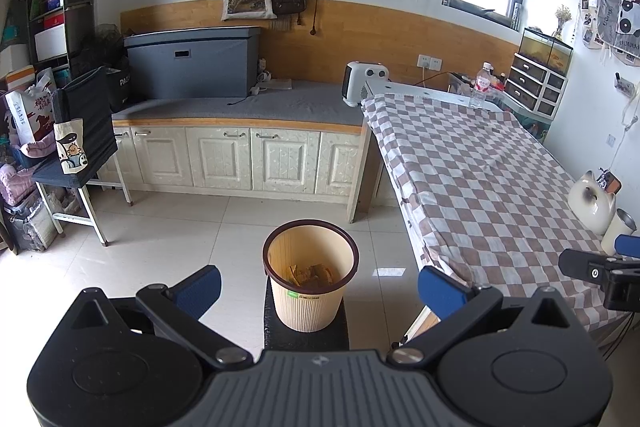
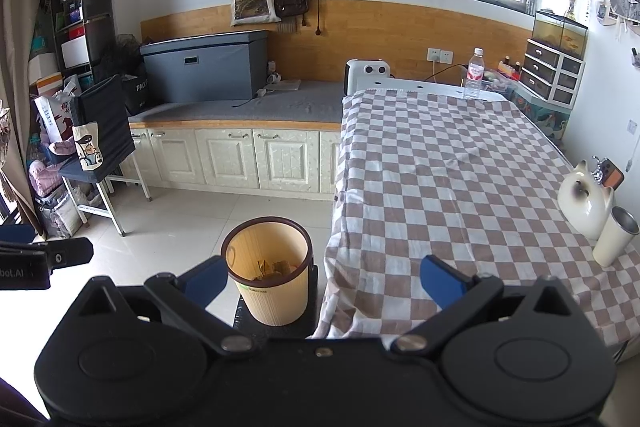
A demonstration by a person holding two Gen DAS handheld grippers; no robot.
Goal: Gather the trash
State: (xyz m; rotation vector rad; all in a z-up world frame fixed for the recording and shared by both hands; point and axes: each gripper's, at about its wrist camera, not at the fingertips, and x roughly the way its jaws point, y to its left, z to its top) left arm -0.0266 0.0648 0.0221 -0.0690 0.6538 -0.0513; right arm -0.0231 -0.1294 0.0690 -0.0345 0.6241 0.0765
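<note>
Blue-padded, the left claw hung spread wide and empty above the beige trash bin, which stood on a dark stool beside the checkered counter. Scraps lay inside it. Likewise the right claw gaped, holding nothing.

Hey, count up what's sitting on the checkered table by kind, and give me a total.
Bottle: 1
Cat figurine: 1
Cup: 1
Total: 3, all along the table's far and right edges. No loose trash shows on it; the bin beside it on the floor already holds scraps.
</note>
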